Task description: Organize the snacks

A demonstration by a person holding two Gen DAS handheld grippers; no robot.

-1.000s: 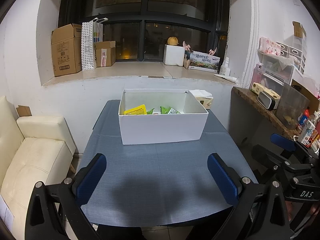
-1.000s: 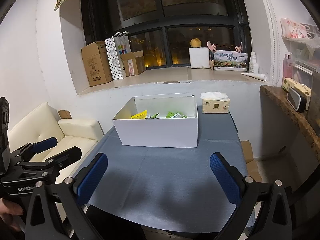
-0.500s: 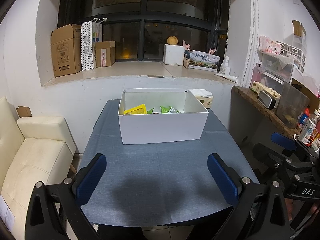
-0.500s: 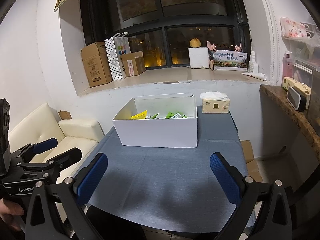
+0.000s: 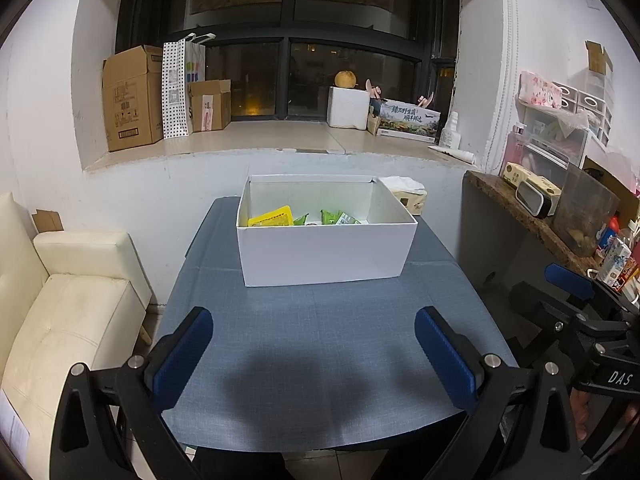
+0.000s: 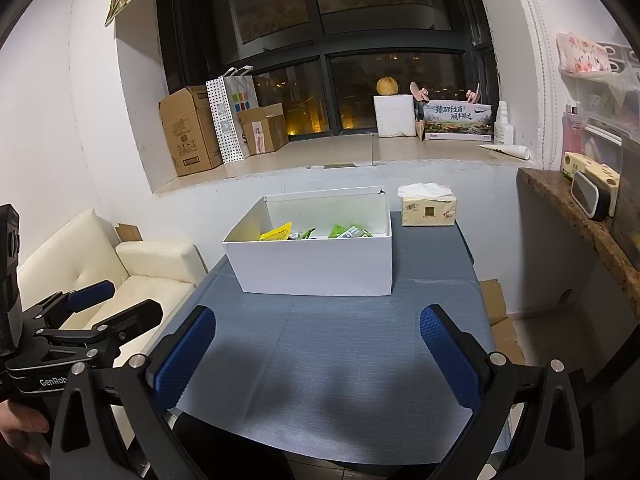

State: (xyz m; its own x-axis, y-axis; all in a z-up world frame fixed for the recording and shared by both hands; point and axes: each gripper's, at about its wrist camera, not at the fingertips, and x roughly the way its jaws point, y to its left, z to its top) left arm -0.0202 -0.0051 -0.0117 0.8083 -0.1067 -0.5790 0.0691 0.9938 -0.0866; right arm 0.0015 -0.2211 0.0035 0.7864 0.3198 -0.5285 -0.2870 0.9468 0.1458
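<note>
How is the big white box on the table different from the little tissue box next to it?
The white box is much bigger, plain white and open-topped, with snack packets inside. The tissue box is small, yellowish and printed, with a tissue poking out on top. Both sit on the blue table.

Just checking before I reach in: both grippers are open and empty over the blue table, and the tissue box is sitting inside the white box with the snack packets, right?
Not quite. The tissue box stands on the table outside the white box, beside its far right corner, as the right wrist view shows. The rest holds: the left gripper and the right gripper are open and empty, and the snack packets lie inside the white box.
</note>
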